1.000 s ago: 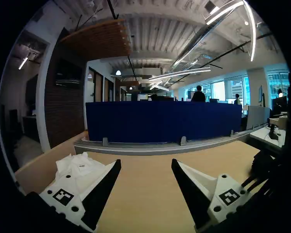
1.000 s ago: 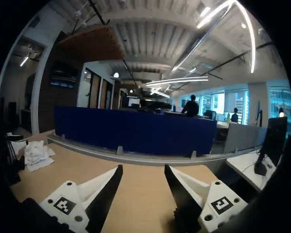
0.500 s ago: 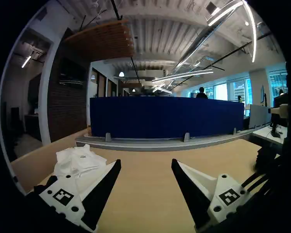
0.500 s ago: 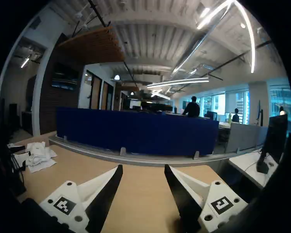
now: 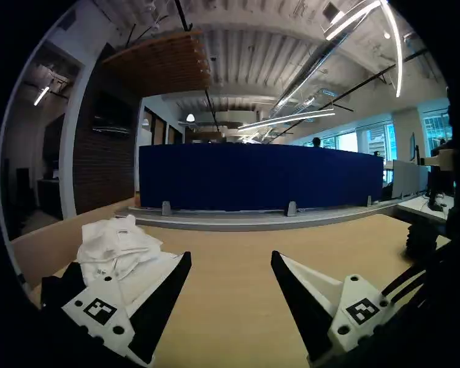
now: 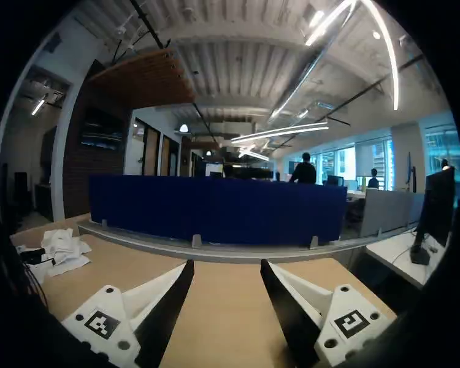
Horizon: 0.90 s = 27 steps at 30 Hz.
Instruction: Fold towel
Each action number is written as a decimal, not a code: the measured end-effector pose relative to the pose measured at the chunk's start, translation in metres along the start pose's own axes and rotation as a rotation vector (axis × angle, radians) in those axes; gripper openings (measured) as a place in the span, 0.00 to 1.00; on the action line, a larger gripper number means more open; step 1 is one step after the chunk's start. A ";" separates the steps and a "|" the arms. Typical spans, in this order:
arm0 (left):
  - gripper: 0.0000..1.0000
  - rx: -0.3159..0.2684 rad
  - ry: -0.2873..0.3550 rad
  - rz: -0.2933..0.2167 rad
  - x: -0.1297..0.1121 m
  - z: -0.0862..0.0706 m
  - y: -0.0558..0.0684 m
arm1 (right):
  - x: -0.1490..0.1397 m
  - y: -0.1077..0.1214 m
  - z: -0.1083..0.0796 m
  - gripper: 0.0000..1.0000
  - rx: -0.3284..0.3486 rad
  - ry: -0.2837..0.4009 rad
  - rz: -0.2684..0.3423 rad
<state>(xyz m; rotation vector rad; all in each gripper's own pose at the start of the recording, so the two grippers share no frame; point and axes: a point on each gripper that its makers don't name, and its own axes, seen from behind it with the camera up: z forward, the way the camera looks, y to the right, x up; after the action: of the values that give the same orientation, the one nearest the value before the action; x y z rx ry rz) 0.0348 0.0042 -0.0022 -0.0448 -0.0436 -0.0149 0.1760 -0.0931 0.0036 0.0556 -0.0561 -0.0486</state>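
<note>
Plainly, both claws are spread wide over the wooden worktop (image 5: 328, 239); the left claw (image 5: 230, 254) and the right claw (image 6: 226, 262) each point toward a blue partition (image 5: 260, 178). Crumpled, the white towel (image 5: 118, 245) lies on the worktop just beyond the left claw's left finger; the right gripper view shows it well off to the left.

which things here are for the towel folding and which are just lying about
For the job: crumpled white towel on the wooden desk; left gripper and right gripper, fingers open, holding nothing.
Just about: blue partition; monitor on the next desk; person in the background.
</note>
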 end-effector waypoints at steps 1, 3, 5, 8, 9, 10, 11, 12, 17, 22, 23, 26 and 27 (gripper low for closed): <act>0.96 -0.001 0.001 0.002 -0.003 0.000 0.001 | -0.003 0.001 0.000 0.84 0.000 0.001 -0.001; 0.96 -0.003 0.002 0.006 -0.009 0.000 0.004 | -0.007 0.003 -0.001 0.85 0.000 0.001 -0.003; 0.96 -0.002 0.003 0.010 -0.014 0.000 0.004 | -0.012 0.005 0.000 0.88 -0.003 0.001 -0.006; 0.96 0.000 0.008 0.009 -0.019 0.001 0.004 | -0.017 0.007 0.001 0.93 -0.005 0.000 -0.007; 0.96 0.001 0.010 0.008 -0.021 0.001 0.004 | -0.019 0.007 0.001 0.94 -0.006 -0.001 -0.007; 0.96 0.001 0.012 0.005 -0.023 0.002 0.004 | -0.021 0.008 0.001 0.95 -0.006 0.000 -0.006; 0.96 0.001 0.015 0.002 -0.025 0.002 0.004 | -0.023 0.008 0.001 0.95 -0.007 0.000 -0.006; 0.96 0.001 0.017 0.000 -0.027 0.003 0.003 | -0.024 0.008 0.001 0.95 -0.008 0.001 -0.006; 0.96 0.002 0.022 -0.003 -0.036 0.006 0.004 | -0.027 0.012 0.002 0.98 -0.012 0.011 -0.010; 0.96 0.003 0.023 -0.011 -0.043 0.008 0.004 | -0.027 0.019 0.000 0.98 -0.022 0.016 -0.016; 0.96 0.004 0.023 -0.014 -0.044 0.008 0.004 | -0.027 0.020 0.000 0.98 -0.024 0.016 -0.018; 0.96 0.006 0.019 -0.014 -0.050 0.009 0.003 | -0.026 0.024 -0.001 0.98 -0.030 0.018 -0.025; 0.96 0.006 0.018 -0.013 -0.052 0.010 0.002 | -0.026 0.025 -0.001 0.98 -0.032 0.019 -0.027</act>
<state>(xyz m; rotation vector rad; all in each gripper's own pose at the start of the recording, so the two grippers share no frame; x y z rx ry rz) -0.0172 0.0075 0.0052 -0.0382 -0.0264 -0.0284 0.1518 -0.0665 0.0029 0.0247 -0.0352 -0.0763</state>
